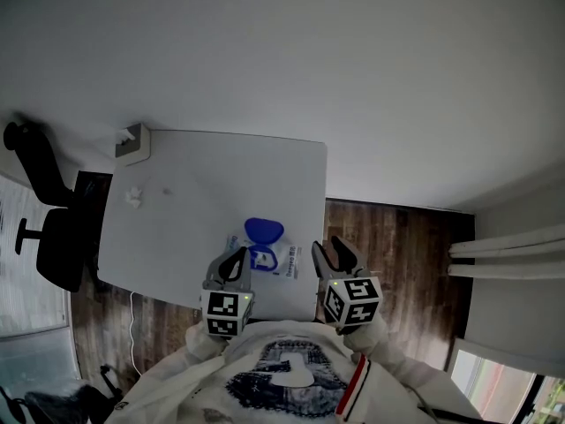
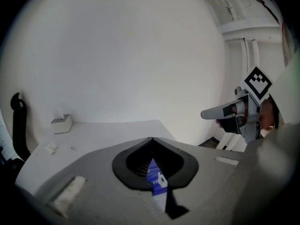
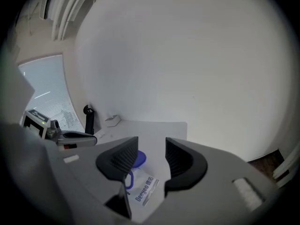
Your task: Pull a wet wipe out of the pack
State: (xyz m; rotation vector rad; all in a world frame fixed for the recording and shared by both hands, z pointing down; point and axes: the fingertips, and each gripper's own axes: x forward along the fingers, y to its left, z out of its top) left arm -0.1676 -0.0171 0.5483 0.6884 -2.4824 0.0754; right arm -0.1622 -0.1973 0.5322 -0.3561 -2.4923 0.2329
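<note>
At the far left an office chair (image 1: 48, 228) stands beside the white table (image 1: 194, 175). A tissue box (image 1: 132, 142) sits on the table's far left corner with a crumpled white scrap (image 1: 133, 196) nearer the person, both well apart from the work. Next comes the left gripper (image 1: 235, 261), hovering over the near edge with its jaws pressed together and nothing between them. It is probably meant to pin the pack down rather than pinch anything. Between the two tools, near the table's front edge, the wet wipe pack (image 1: 269, 259) lies flat. Its blue lid (image 1: 263, 230) appears flipped open toward the far side, so the opening is likely exposed; whether a wipe already pokes out I cannot tell. On the right, the right gripper (image 1: 328, 249) has its jaws partly apart and empty, aimed down at the pack, which reads as readiness to pinch a wipe. No wipe is out, so the task looks barely begun
</note>
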